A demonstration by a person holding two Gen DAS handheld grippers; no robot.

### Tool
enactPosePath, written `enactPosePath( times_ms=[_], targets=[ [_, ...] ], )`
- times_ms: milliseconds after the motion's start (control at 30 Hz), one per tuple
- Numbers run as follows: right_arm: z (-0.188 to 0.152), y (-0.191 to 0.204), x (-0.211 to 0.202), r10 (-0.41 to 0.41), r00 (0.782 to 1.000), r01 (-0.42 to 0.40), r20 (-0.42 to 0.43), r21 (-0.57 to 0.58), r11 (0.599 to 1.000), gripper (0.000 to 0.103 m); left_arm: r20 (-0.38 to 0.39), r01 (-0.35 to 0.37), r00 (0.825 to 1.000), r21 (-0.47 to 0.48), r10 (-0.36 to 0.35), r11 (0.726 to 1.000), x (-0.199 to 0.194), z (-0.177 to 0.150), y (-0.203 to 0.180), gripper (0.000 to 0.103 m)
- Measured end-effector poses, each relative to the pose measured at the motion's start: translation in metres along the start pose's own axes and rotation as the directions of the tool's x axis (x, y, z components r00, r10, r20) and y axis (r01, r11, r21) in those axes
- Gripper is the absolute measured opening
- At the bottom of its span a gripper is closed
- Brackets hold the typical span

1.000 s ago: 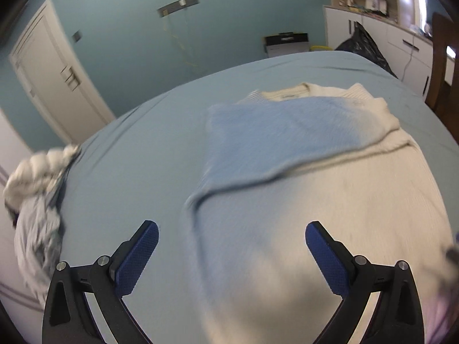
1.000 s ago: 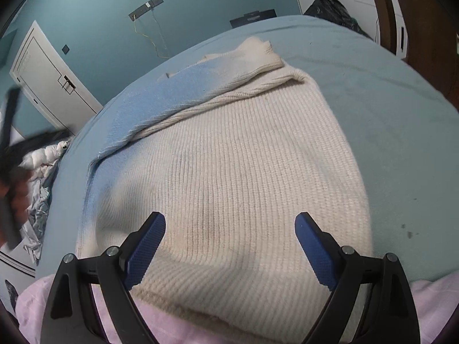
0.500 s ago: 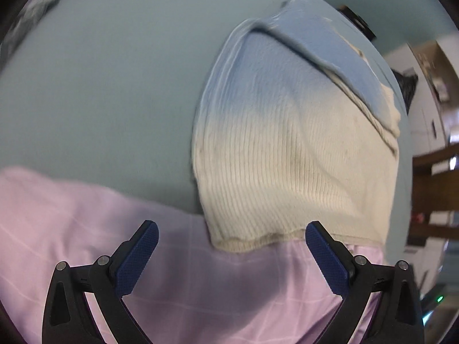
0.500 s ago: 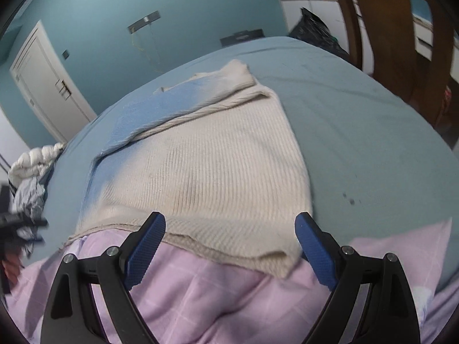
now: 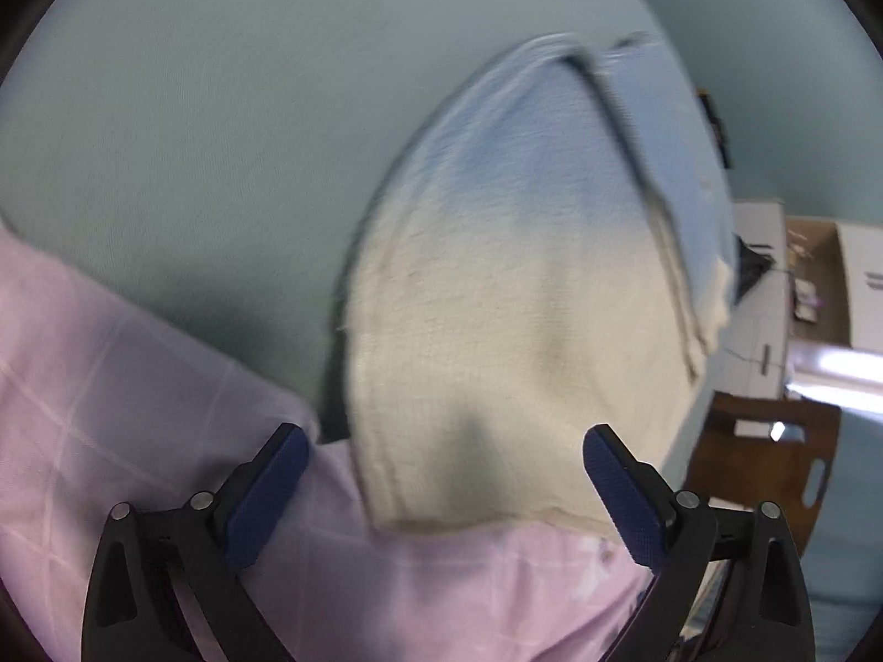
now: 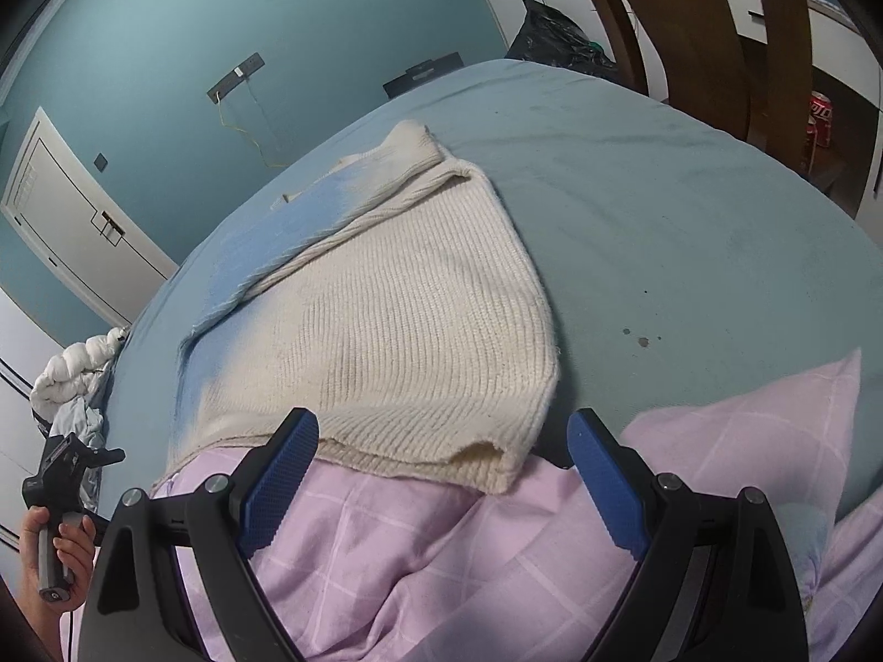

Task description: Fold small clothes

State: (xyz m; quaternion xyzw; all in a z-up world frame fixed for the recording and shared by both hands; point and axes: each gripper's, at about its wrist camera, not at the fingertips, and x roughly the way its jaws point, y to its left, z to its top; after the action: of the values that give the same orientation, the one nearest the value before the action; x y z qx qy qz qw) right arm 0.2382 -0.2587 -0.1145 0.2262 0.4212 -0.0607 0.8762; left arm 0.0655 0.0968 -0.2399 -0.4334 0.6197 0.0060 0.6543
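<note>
Sweater, cream-to-blue, apparently folded

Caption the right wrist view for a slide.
Open right gripper over the hem of a cream-and-blue sweater lying on pink fabric.

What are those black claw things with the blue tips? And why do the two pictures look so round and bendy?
They are grippers: pinching tools that a person holds, one in each hand. No robot here. Each gripper carries a small wide-eyed camera looking along its two fingers, which bends the picture. One picture comes from the left gripper, the other from the right gripper. In the right one's picture you can even spot the person's hand holding the left tool.

On the blue-green bed sheet lies a knitted sweater, cream fading to light blue, partly folded. Its near edge rests on a pink checked cloth. A heap of other clothes sits at the far left edge.

Both grippers are open and hold nothing; they hover near the sweater's near edge.
</note>
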Motion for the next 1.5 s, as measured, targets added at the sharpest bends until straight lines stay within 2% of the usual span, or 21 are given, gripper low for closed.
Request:
enactPosePath(
  times_ms=[167,200,267,300,433,533,600,667,700,800,833,900,1000,1100,1133,1200,1300,1400,1467,1500],
  targets=[
    [0.001,0.003,0.013,-0.001,1.000,0.001,-0.020,-0.019,1.000,0.090,0.005,-0.072,0.997,0.029,0.072,0.997,0.022,-0.004,-0.008,0.099],
    [0.002,0.000,0.015,0.006,1.000,-0.006,-0.022,-0.008,1.000,0.090,0.011,-0.080,0.997,0.039,0.080,0.996,0.026,-0.005,-0.010,0.095],
    [0.004,-0.006,0.016,0.017,1.000,-0.016,-0.024,0.019,1.000,0.090,0.009,-0.103,0.995,0.085,0.103,0.991,0.034,-0.008,-0.019,0.067],
    [0.005,-0.009,0.015,0.024,0.999,-0.023,-0.024,0.035,0.999,0.090,-0.002,-0.106,0.994,0.096,0.107,0.990,0.036,-0.008,-0.021,0.045],
    [0.024,-0.021,0.006,0.090,0.996,-0.087,-0.019,0.098,0.991,0.090,0.000,-0.084,0.996,0.132,0.085,0.988,0.037,-0.009,-0.028,0.018],
    [0.053,-0.032,0.006,0.101,0.992,-0.092,-0.069,0.129,0.987,0.090,0.017,-0.030,0.999,0.124,0.028,0.992,0.022,-0.009,-0.026,0.010],
    [0.066,-0.044,0.015,0.139,0.981,-0.114,-0.137,0.175,0.978,0.090,0.024,0.019,0.999,0.123,-0.023,0.992,0.012,-0.008,-0.026,0.007],
    [0.071,-0.061,0.036,0.213,0.948,-0.145,-0.238,0.271,0.952,0.090,0.040,0.070,0.996,0.122,-0.075,0.990,0.001,-0.007,-0.028,0.007],
    [0.069,-0.069,0.044,0.245,0.934,-0.160,-0.261,0.310,0.937,0.090,0.046,0.078,0.995,0.126,-0.084,0.989,-0.001,-0.008,-0.030,0.007],
    [0.052,-0.089,0.071,0.239,0.896,-0.088,-0.374,0.380,0.921,0.089,0.054,0.083,0.994,0.164,-0.093,0.983,-0.011,-0.010,-0.039,0.007],
    [0.045,-0.092,0.078,0.255,0.880,-0.085,-0.400,0.395,0.915,0.084,0.057,0.085,0.994,0.180,-0.097,0.980,-0.013,-0.011,-0.043,0.007],
    [0.037,-0.090,0.082,0.276,0.869,-0.107,-0.411,0.389,0.915,0.079,0.061,0.075,0.994,0.207,-0.090,0.975,-0.014,-0.011,-0.049,0.006],
    [0.029,-0.071,0.085,0.199,0.865,-0.083,-0.460,0.261,0.962,0.079,0.067,0.030,0.997,0.230,-0.047,0.973,-0.006,-0.012,-0.052,0.006],
    [0.014,-0.055,0.102,0.215,0.807,-0.105,-0.549,0.225,0.969,0.079,0.087,0.007,0.996,0.246,-0.030,0.969,-0.001,-0.017,-0.048,0.007],
    [0.010,-0.052,0.105,0.201,0.801,-0.094,-0.564,0.213,0.972,0.079,0.097,-0.009,0.995,0.257,-0.016,0.966,0.000,-0.018,-0.049,0.007],
    [0.012,-0.049,0.108,0.206,0.805,-0.091,-0.556,0.228,0.969,0.079,0.099,-0.013,0.995,0.258,-0.013,0.966,0.002,-0.020,-0.045,0.007],
    [0.015,-0.052,0.116,0.314,0.792,-0.136,-0.523,0.350,0.927,0.079,0.100,-0.003,0.995,0.251,-0.022,0.968,0.000,-0.018,-0.043,0.007],
    [0.009,-0.049,0.127,0.369,0.766,-0.157,-0.526,0.403,0.902,0.078,0.109,0.004,0.993,0.267,-0.034,0.964,-0.006,-0.017,-0.049,0.007],
    [0.007,-0.046,0.131,0.398,0.752,-0.179,-0.525,0.419,0.890,0.061,0.116,0.021,0.992,0.270,-0.054,0.963,-0.013,-0.014,-0.053,0.007],
    [0.006,-0.046,0.132,0.425,0.745,-0.198,-0.515,0.438,0.877,0.048,0.116,0.030,0.991,0.267,-0.063,0.963,-0.014,-0.013,-0.055,0.007]
  ],
)
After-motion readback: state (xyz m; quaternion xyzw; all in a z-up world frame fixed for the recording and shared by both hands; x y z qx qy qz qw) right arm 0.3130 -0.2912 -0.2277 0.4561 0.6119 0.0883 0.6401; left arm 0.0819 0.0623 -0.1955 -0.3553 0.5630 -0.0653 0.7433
